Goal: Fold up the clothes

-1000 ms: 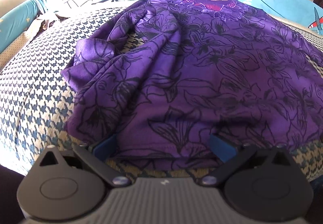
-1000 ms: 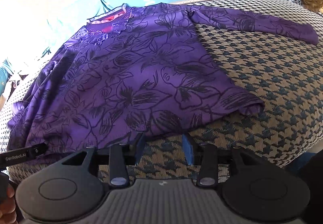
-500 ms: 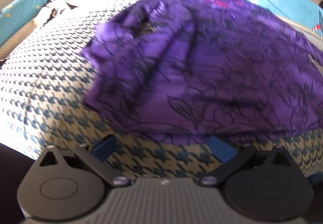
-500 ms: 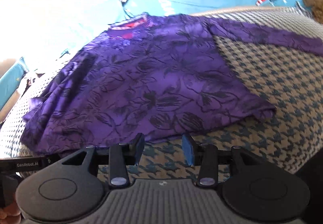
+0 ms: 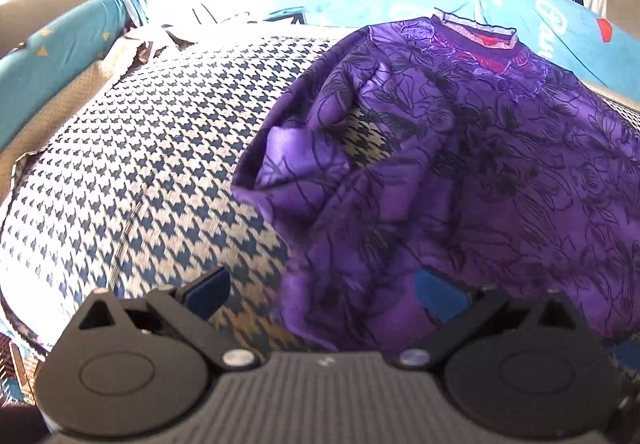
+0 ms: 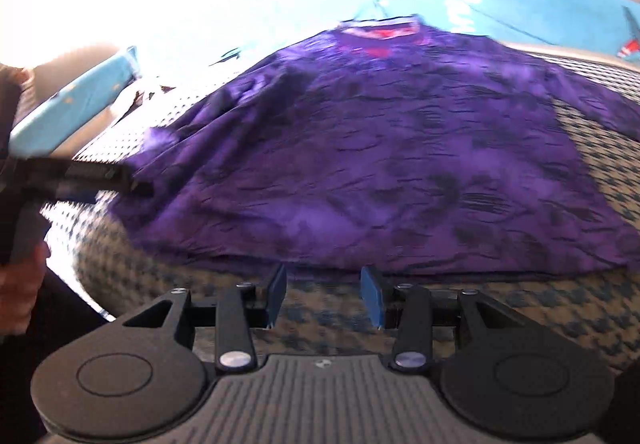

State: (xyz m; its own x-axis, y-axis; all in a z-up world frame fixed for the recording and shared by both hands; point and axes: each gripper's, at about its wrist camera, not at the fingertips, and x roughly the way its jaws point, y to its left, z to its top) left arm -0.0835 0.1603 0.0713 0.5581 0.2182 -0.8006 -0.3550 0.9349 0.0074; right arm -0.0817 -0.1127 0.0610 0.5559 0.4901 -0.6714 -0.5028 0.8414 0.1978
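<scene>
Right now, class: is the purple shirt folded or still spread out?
Mostly spread. The purple shirt lies open across the houndstooth cover, collar at the far side; only its one sleeve is bunched inward.

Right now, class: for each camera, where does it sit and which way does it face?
Left wrist: on the left gripper, looking down at the purple top's bunched sleeve side; own open fingers show.
Right wrist: on the right gripper, facing the top's hem; own fingers, the left gripper and a hand show.
Shared: top, houndstooth cover.
</scene>
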